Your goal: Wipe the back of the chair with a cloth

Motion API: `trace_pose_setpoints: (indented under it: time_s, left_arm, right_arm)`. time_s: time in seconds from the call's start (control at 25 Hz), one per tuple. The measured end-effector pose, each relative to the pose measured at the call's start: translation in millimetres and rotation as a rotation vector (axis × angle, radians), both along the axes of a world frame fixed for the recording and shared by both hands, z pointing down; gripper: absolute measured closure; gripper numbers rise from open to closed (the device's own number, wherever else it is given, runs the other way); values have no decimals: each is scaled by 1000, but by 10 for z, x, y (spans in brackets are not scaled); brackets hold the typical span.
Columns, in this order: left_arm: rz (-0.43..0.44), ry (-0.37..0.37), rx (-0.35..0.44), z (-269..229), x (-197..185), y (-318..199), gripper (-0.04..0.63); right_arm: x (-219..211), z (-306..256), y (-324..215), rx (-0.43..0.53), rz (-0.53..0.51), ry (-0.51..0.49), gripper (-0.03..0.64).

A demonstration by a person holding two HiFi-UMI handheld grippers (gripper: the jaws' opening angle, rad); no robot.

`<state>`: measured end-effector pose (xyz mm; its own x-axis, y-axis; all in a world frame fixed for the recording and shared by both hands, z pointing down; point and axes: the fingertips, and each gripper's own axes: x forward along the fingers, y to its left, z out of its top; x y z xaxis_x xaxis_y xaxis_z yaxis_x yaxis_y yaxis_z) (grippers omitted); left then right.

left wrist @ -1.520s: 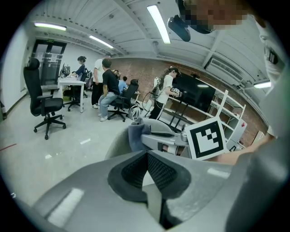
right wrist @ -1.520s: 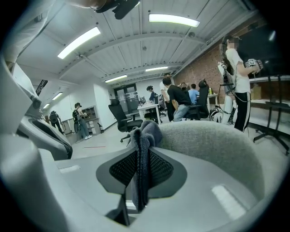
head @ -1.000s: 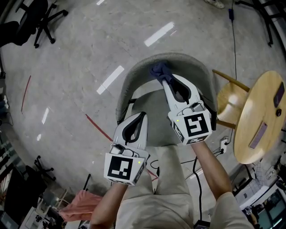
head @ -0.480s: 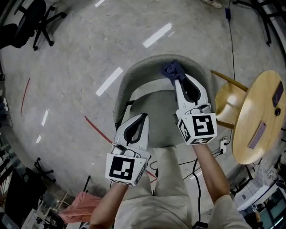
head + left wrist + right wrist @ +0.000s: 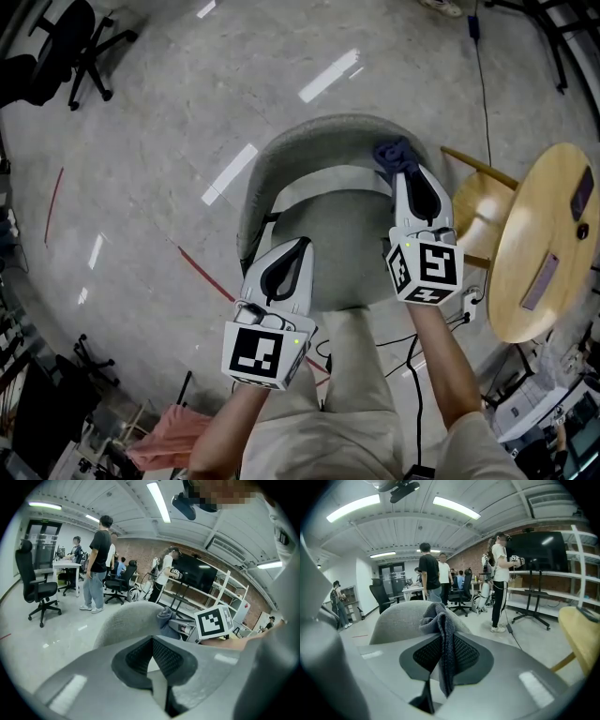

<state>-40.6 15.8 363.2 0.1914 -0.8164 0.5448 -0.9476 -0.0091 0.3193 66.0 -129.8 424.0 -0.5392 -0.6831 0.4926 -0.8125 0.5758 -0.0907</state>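
A grey upholstered chair with a curved back (image 5: 309,141) stands below me. My right gripper (image 5: 401,167) is shut on a dark blue-grey cloth (image 5: 394,153), which presses on the top of the chair back at its right end. In the right gripper view the cloth (image 5: 440,625) hangs bunched between the jaws, with the chair back (image 5: 396,620) just behind. My left gripper (image 5: 286,253) is shut and holds nothing; it hovers over the seat's front left. In the left gripper view the chair back (image 5: 126,620) and the cloth (image 5: 165,617) show ahead.
A round wooden table (image 5: 544,244) with small objects and a wooden stool (image 5: 478,211) stand close on the right. Cables (image 5: 412,347) run on the floor by my legs. Office chairs (image 5: 66,42) sit far left. Several people (image 5: 431,578) stand in the room behind the chair.
My right gripper has slid the cloth rightward along the top of the chair back, from its middle to its right end. The left gripper has stayed put.
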Motion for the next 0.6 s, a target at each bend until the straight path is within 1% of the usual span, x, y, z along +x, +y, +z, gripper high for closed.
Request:
trace_pose_setpoints:
  time_s: [0.12, 0.28, 0.48, 0.6]
  left_arm:
    - [-3, -1, 1, 8, -7, 41, 595]
    - [-7, -4, -4, 17, -12, 84, 595]
    - [-13, -9, 5, -4, -58, 125, 595]
    - [-20, -7, -10, 13, -75, 186, 595]
  right_arm:
    - [95, 35, 14, 0, 32, 17, 540]
    - [94, 14, 71, -8, 24, 1, 540]
    - [-81, -65, 298, -4, -53, -21, 541]
    - [-192, -113, 468, 2, -111, -39, 541]
